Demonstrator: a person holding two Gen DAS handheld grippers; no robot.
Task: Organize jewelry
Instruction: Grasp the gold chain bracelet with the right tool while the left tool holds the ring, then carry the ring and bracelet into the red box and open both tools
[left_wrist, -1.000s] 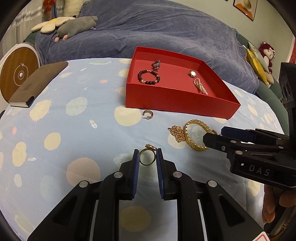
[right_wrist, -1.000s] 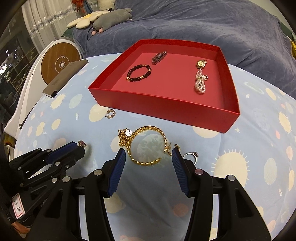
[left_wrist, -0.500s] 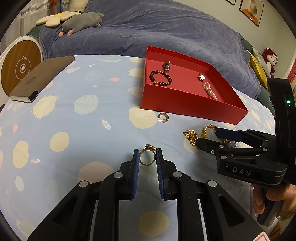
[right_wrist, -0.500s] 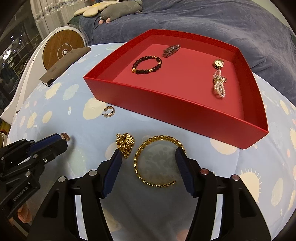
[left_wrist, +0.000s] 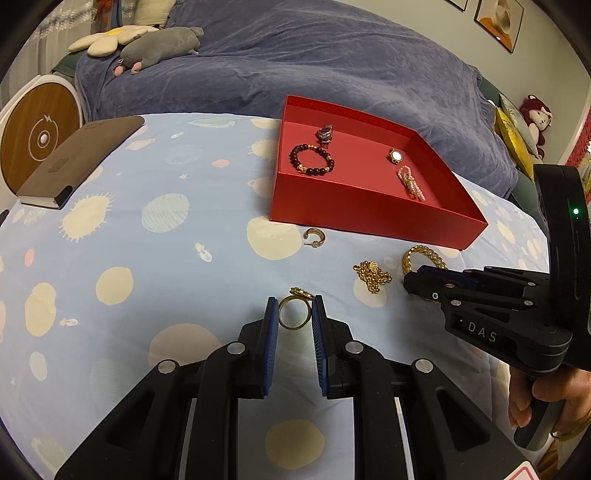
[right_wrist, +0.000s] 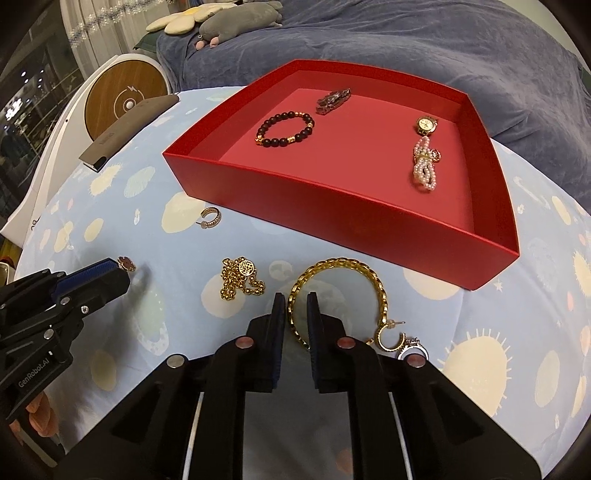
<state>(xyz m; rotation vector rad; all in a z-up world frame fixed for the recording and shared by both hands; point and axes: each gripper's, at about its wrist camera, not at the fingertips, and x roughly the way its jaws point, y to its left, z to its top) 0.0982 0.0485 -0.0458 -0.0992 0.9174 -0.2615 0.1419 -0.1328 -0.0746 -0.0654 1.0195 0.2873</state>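
Gold ring (left_wrist: 293, 314) is being pinched by the closed left gripper (left_wrist: 294, 314); gold bangle (right_wrist: 338, 291) is being clamped by the closed right gripper (right_wrist: 295, 314). Transfer into red tray (right_wrist: 332, 206) likely required next.

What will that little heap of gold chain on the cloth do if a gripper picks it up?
The gold chain lies bunched in a loose pile of small links, so it will probably go limp and dangle from wherever it is pinched. Its round pendant may swing. The links look smooth and shiny, so they might slip between the pads. It probably won't roll on the soft printed cloth.
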